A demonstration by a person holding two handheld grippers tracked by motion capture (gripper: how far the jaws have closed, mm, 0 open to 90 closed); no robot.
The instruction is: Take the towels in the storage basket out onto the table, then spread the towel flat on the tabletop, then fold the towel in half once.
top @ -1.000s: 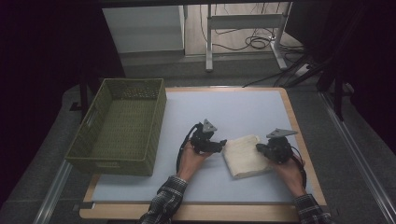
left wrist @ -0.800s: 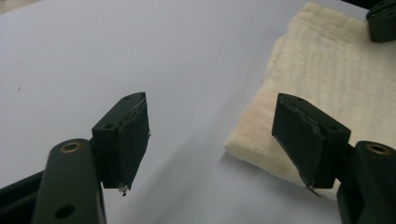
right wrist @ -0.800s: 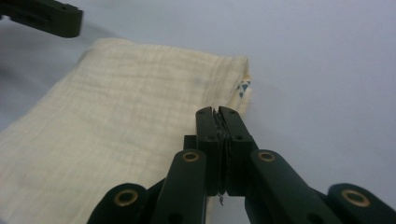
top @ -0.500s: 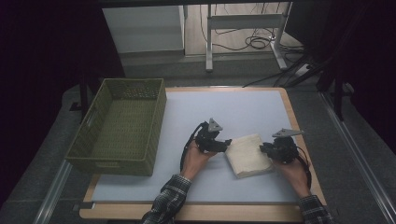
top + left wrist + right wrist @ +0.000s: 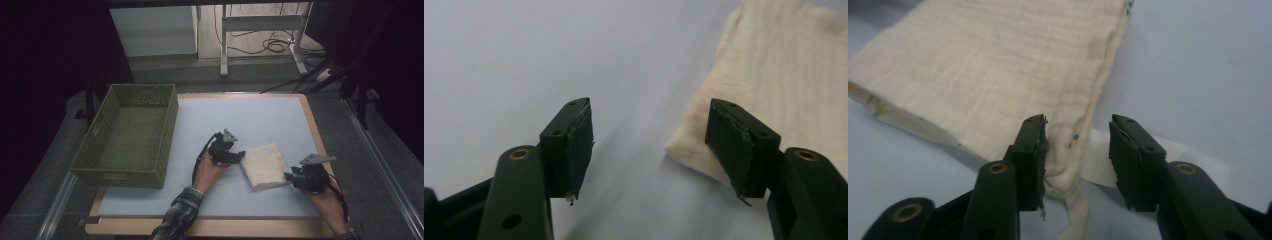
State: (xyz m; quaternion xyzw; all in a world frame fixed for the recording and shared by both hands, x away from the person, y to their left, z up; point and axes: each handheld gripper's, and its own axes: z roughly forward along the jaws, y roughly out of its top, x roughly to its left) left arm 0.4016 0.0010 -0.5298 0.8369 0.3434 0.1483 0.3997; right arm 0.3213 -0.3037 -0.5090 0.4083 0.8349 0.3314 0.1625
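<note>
Folded cream cloth flat on the pale counter, a claw at each end, neither gripping.

Left claw: jaws part-way apart and just been narrowing, nothing between them; in the left gripper view one jaw stands over the cloth's near corner, the other over bare counter. Right claw: at the cloth's near right corner, jaws just been opening; in the right gripper view the thick folded edge of the cloth and a white tag lie in the gap, one pad against the fold, the other clear of it, so no pinch. Green woven basket stands on the counter's left side, well apart from the cloth; its inside shows only the woven bottom.
</note>
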